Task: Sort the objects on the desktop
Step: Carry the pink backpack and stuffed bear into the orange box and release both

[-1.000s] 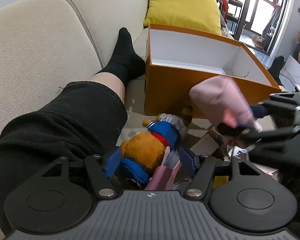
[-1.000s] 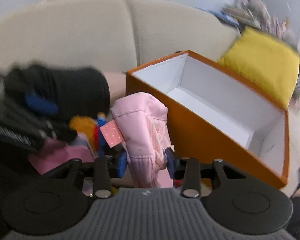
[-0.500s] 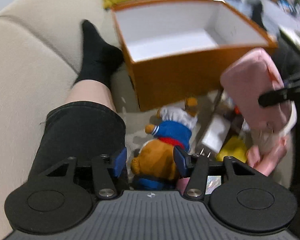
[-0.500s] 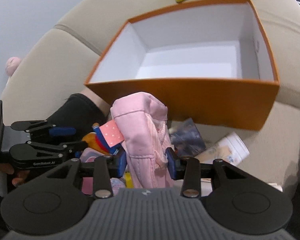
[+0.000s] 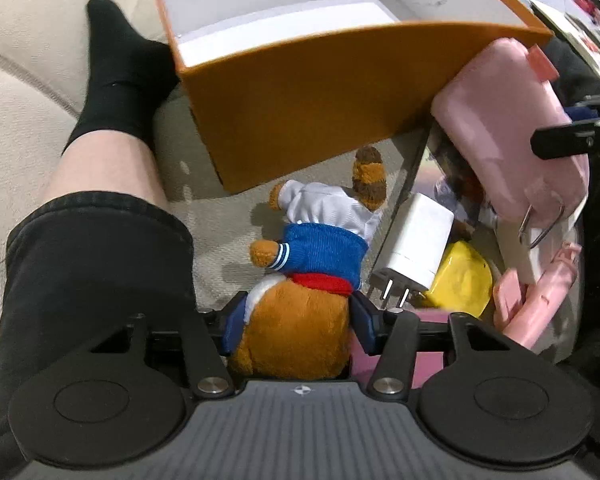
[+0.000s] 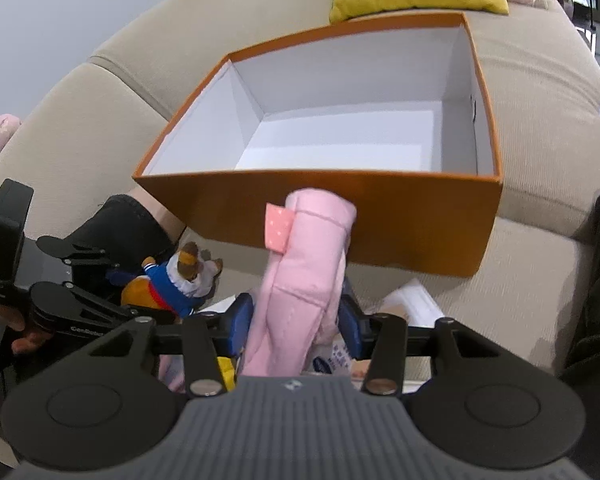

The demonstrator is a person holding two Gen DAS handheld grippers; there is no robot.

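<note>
Right hand-held gripper (image 6: 296, 322): pinching pink pouch (image 6: 300, 280); lift it over the box (image 6: 380, 208) wall ahead, then release.
Left hand-held gripper (image 5: 298, 320): straddling plush toy (image 5: 300, 304); whether it pinches, cannot tell.

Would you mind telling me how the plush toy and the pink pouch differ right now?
The plush toy is brown with a blue jacket; the pouch is plain pink. The toy lies on the sofa; the pouch is lifted near the orange box. Both sit between tool fingers: toy in the left tool, pouch in the right tool.
</note>
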